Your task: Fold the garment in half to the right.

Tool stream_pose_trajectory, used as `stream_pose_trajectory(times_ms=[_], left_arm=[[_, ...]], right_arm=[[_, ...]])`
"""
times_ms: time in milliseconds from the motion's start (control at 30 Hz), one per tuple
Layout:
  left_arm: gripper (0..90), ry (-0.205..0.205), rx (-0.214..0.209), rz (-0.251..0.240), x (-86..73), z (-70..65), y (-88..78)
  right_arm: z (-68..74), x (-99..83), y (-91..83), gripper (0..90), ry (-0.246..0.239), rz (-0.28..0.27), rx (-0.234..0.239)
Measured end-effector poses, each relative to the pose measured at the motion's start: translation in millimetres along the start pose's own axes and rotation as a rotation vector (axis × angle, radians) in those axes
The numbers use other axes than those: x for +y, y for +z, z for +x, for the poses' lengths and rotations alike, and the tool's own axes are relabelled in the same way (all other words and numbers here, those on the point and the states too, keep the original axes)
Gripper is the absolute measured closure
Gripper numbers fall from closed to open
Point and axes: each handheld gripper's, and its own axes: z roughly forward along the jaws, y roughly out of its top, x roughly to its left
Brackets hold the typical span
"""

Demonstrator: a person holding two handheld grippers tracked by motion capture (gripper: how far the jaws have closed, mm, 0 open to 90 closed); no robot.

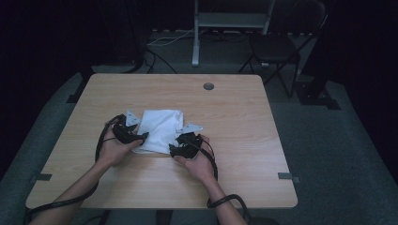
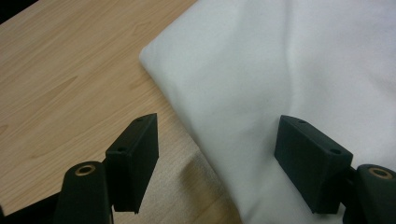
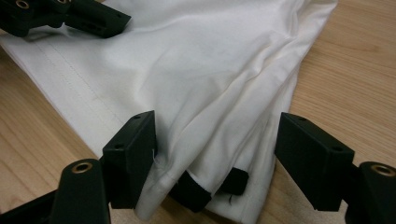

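A folded white cloth [image 1: 158,127] lies on the wooden table [image 1: 225,112], between my two grippers. My left gripper [image 1: 141,137] is at the cloth's near left edge and stands open; in the left gripper view [image 2: 217,161] its jaws straddle that edge of the cloth [image 2: 280,70]. My right gripper [image 1: 176,146] is open at the cloth's near right corner. In the right gripper view [image 3: 217,158] its jaws straddle the hemmed corner of the cloth [image 3: 201,84], where small black tabs [image 3: 194,193] stick out from under the fabric. The left gripper's fingers [image 3: 88,18] show at top left there.
A round cable hole [image 1: 208,86] sits in the table near its far edge. Beyond the table stand a dark folding chair [image 1: 277,49] and a metal stand [image 1: 230,21]. Bare wood lies to the right and left of the cloth.
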Motion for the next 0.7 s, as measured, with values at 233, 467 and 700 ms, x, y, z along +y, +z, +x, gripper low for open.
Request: stream_pose_trajectory(times_ms=[233,467,700], left_arm=[[30.0,-0.014,-0.026,-0.020,-0.9,2.2,-3.6],[28.6,-0.043,-0.076,-0.071,-5.0,4.7,-20.0],[22.6,-0.063,-0.085,-0.112,-6.0,6.9,-36.4]], right_arm=[[-1.8,0.7,-2.0,26.1,0.000,-0.009,-0.005],[-9.1,-0.5,-12.9,19.5,-0.004,-0.049,0.011],[-17.6,-2.9,-24.3,13.9,-0.003,-0.067,0.035]])
